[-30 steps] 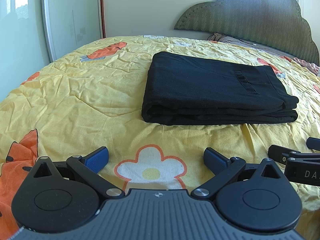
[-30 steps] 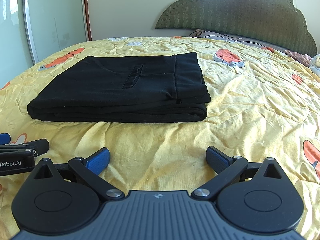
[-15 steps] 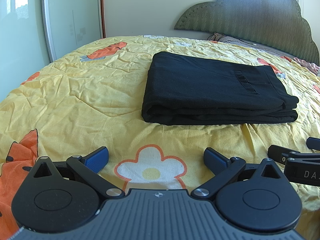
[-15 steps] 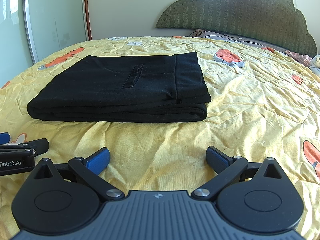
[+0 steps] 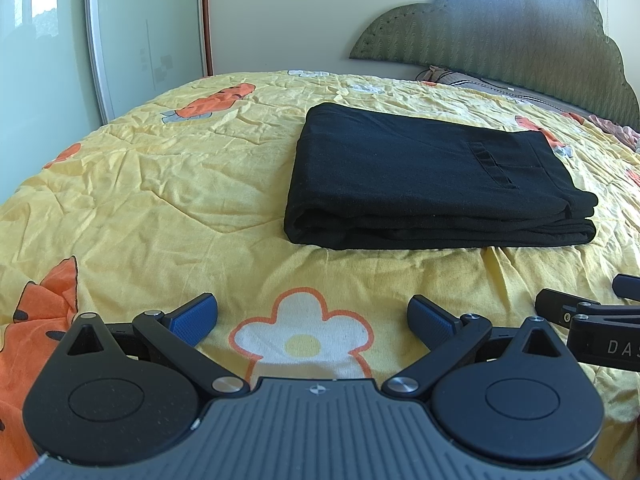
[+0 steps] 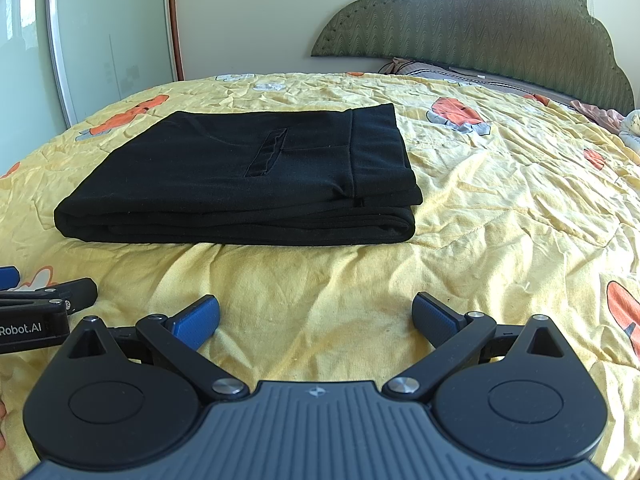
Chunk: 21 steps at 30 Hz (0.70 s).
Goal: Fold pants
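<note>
Left wrist: folded black pants on bedspread

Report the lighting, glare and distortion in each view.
Left wrist: daylight from the window behind the green scalloped headboard washes out that corner; fisheye bends the wardrobe door's frame. Right wrist: sharp, evenly lit; the folded black pants lose fold detail in their darkness.
</note>
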Motion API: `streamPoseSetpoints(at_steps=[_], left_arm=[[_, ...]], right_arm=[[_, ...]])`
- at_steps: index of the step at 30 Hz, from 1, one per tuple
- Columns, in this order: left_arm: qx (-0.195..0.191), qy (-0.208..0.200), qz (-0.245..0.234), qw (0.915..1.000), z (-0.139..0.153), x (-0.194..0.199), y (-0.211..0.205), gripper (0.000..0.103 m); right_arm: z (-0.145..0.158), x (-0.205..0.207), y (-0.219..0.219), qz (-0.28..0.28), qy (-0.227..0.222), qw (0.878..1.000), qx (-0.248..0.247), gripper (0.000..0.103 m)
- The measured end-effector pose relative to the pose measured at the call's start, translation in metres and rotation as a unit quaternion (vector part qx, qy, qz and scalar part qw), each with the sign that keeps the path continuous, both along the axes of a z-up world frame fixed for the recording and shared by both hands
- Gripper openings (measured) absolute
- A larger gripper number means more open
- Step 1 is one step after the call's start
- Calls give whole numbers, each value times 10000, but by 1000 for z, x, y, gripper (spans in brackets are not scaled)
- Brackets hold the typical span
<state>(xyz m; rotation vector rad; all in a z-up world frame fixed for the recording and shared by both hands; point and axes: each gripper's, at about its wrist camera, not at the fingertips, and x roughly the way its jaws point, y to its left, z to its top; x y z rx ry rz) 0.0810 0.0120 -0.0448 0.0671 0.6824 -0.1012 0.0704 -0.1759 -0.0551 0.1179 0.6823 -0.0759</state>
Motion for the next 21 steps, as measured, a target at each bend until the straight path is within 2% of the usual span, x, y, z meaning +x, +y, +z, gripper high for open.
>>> streamPoseSetpoints(at_steps=[21], left_arm=[[-35, 1, -13, 10000, 0, 9, 0, 103]], right_arm=[[0, 0, 0, 5, 1, 10000, -5, 103]])
